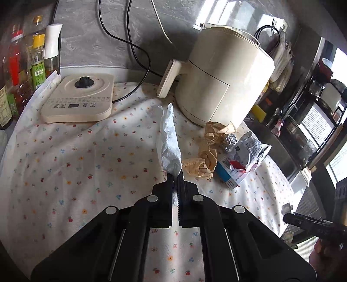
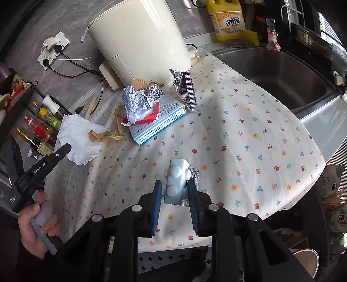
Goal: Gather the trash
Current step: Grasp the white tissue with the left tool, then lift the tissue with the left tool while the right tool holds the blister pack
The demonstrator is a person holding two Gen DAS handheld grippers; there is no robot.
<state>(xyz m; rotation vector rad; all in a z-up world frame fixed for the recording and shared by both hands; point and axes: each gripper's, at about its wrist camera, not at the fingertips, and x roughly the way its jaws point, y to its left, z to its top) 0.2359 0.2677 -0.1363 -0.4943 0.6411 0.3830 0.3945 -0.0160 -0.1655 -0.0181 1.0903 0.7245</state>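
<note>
My left gripper [image 1: 175,176] is shut on a crumpled white tissue [image 1: 169,138] and holds it above the floral cloth; the tissue also shows in the right wrist view [image 2: 78,138]. My right gripper [image 2: 175,186] is shut on a pale blue blister pack [image 2: 176,182] near the counter's front edge. A trash pile lies by the air fryer: brown crumpled paper [image 1: 206,156], a foil ball [image 1: 229,141], a crumpled printed wrapper [image 2: 138,104], a blue and white box [image 2: 158,123] and a striped foil packet [image 2: 188,91].
A cream air fryer [image 1: 223,82] stands at the back, a cream kettle base [image 1: 78,100] to its left with cables. Sauce bottles [image 1: 23,71] line the left edge. A steel sink [image 2: 279,76] lies to the right, with a yellow detergent bottle [image 2: 227,19] behind it.
</note>
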